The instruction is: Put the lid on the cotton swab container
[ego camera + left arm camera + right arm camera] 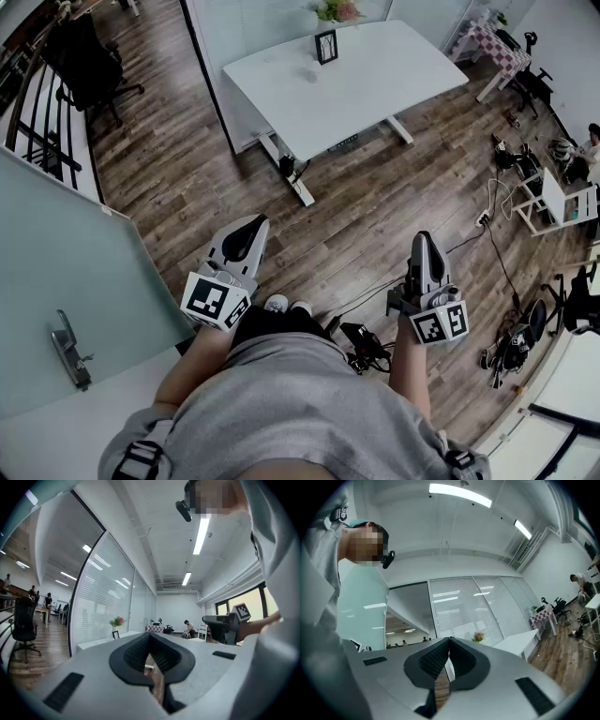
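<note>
I see no cotton swab container or lid that I can make out in any view. In the head view my left gripper point(254, 221) and right gripper point(422, 235) are held at waist height above the wooden floor, both pointing forward toward a white table point(375, 89). A small pale object point(311, 71) stands on that table, too small to identify. In the left gripper view the left gripper point(150, 635) has its jaws shut with nothing between them, and the right gripper's marker cube point(243, 611) shows at the right. The right gripper point(450, 640) is likewise shut and empty.
A black picture frame point(325, 45) and potted flowers point(337, 9) stand on the table's far side. A glass partition with a door handle point(70, 352) is close at my left. An office chair point(89, 66) stands far left. Cables and gear point(506, 272) lie on the floor at right.
</note>
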`<action>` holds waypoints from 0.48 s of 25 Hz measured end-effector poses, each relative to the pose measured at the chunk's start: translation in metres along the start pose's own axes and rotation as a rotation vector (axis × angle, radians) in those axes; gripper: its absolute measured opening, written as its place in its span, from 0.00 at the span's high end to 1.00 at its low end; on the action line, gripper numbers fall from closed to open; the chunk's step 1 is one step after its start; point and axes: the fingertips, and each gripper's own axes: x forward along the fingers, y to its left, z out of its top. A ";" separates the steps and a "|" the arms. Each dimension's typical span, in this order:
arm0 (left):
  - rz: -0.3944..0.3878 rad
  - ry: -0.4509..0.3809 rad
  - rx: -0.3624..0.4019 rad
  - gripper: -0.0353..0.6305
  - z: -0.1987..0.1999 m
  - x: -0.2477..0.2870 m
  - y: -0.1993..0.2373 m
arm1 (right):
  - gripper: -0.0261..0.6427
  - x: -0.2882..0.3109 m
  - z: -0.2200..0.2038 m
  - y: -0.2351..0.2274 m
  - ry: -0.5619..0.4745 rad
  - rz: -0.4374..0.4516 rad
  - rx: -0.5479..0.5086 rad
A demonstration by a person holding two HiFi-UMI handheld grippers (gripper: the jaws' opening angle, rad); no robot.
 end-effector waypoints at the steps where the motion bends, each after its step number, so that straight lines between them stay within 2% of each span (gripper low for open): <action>1: 0.012 -0.013 -0.003 0.94 0.002 0.000 0.003 | 0.92 0.000 -0.001 0.000 0.004 0.006 -0.006; 6: 0.090 -0.060 0.006 0.94 0.012 0.002 0.019 | 0.92 0.002 0.002 -0.001 0.010 0.022 -0.028; 12: 0.116 -0.065 -0.010 0.94 0.011 0.003 0.023 | 0.92 0.001 0.012 -0.005 0.008 0.036 -0.079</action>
